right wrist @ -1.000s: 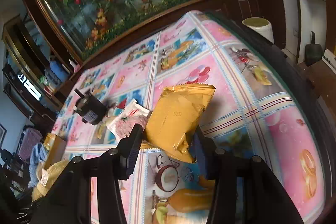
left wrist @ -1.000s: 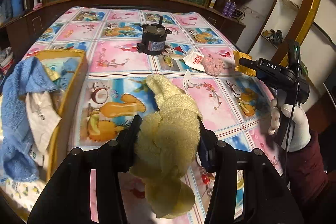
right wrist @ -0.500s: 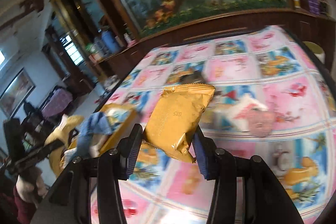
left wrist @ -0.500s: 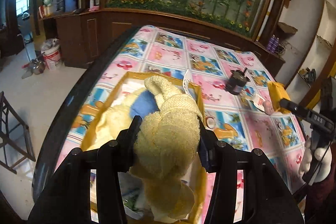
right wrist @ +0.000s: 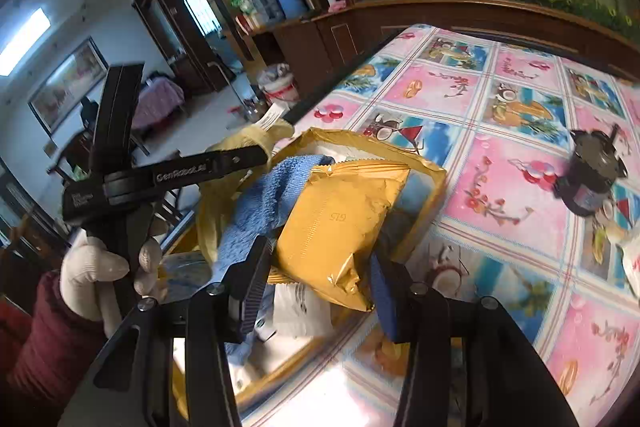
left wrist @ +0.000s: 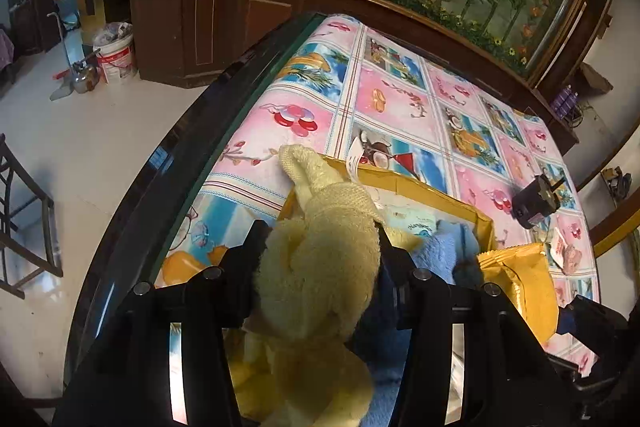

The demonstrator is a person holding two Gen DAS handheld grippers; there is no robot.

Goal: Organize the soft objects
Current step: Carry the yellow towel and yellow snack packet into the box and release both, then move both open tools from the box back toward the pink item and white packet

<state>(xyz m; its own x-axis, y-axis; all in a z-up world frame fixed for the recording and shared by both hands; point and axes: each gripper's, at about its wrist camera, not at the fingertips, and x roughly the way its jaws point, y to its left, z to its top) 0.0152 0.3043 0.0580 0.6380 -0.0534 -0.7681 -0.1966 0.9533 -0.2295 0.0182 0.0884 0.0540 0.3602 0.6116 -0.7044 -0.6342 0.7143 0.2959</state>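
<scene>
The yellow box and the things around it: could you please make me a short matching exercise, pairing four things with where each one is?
Things:
1. yellow plush toy
2. golden snack packet
3. blue towel
4. black cylinder

Places:
A. lying in the yellow box
B. gripped in the right tool
C. standing on the tablecloth, apart from the box
D. gripped in the left tool

Pairs: 1-D, 2-B, 3-A, 4-C
</scene>
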